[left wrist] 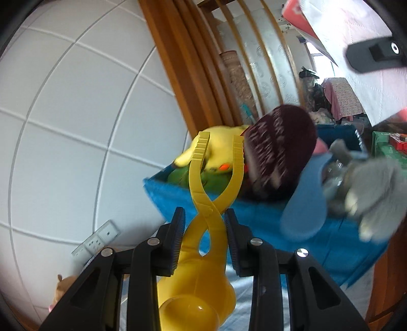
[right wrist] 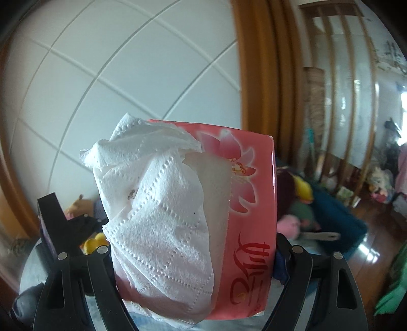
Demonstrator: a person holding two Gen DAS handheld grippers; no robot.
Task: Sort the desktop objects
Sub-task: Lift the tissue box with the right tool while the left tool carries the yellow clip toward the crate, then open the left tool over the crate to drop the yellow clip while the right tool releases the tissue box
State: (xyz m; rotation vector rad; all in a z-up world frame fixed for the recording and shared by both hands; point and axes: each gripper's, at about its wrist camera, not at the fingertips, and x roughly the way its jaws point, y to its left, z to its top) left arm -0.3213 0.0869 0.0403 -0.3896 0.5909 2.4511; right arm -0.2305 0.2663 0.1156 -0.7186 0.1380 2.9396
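My left gripper (left wrist: pixel 204 224) is shut on a yellow plastic scissor-style clamp toy (left wrist: pixel 206 267); its handles point forward toward a blue fabric bin (left wrist: pixel 254 224). The bin holds a yellow plush (left wrist: pixel 218 150), a green toy and a dark maroon brush-like object (left wrist: pixel 282 150). A grey and blue plush (left wrist: pixel 356 188) is blurred at the bin's right. My right gripper (right wrist: pixel 195 254) is shut on a pink tissue pack (right wrist: pixel 249 203) with white tissue (right wrist: pixel 157 203) hanging out of it, held up in the air. The same pack shows at the top right of the left wrist view (left wrist: pixel 300 17).
A white tiled wall (left wrist: pixel 76 127) with a socket panel (left wrist: pixel 95 242) is on the left. A wooden door frame (left wrist: pixel 173 76) stands behind the bin. A green box (left wrist: pixel 389 147) sits at far right. A small plush (right wrist: pixel 78 203) lies low left. Wooden floor (right wrist: pixel 376 249) lies right.
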